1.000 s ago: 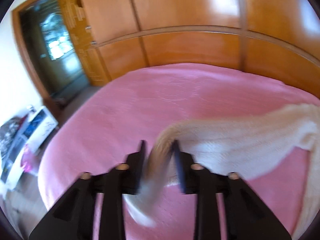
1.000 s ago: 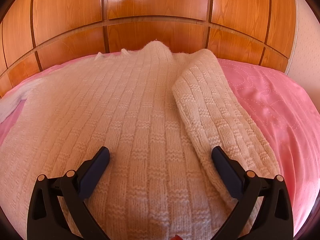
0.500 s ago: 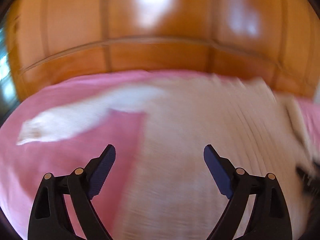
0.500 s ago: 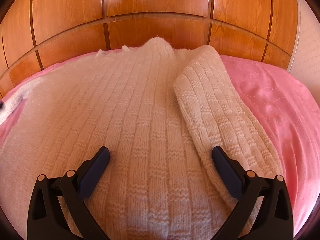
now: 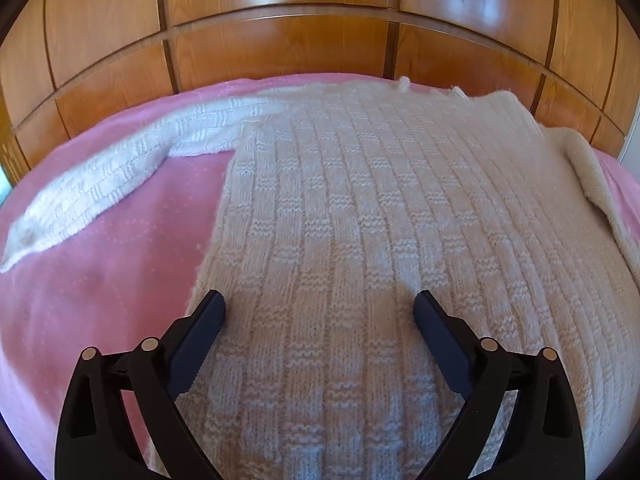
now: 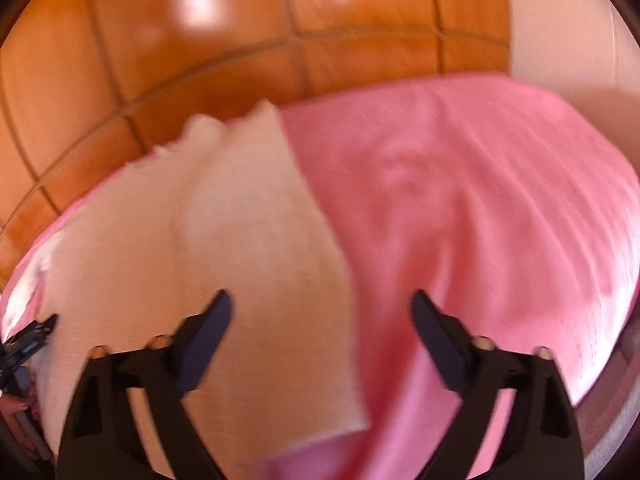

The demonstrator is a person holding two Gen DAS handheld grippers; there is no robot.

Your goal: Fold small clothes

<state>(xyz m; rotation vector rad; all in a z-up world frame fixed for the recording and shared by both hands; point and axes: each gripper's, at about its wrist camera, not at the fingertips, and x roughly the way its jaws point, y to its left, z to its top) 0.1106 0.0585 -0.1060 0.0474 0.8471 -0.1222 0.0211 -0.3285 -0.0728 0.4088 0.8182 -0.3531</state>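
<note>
Wood panelling [image 5: 280, 40] in warm orange-brown fills the far side of both views, and in front of it lies a bed under a pink bedspread [image 5: 100, 280]. On that bedspread a cream knitted sweater [image 5: 380, 220] is spread flat, its basket-weave ribs running from the near edge toward the far panelling. In the left wrist view one sleeve [image 5: 120, 176] stretches out to the left across the pink cover, lying flat and slightly curved, while at the right a folded-over strip of knit [image 5: 592, 184] rests along the sweater's right side. The left gripper [image 5: 319, 312] hovers over the near part of the sweater body with its fingers [image 5: 204, 332] spread wide and nothing between them; the left finger sits just at the sweater's left edge, the right one over the knit. The right wrist view is blurred. It shows the right gripper [image 6: 322, 312] with its fingers [image 6: 436, 332] also spread wide and empty, straddling the sweater's [image 6: 200, 260] right edge: the left finger is over the cream knit, the right finger over bare pink bedspread [image 6: 480, 220]. A pale wall [image 6: 560, 20] shows at the far right of that view, and a dark piece of the other tool shows at the near left edge.
</note>
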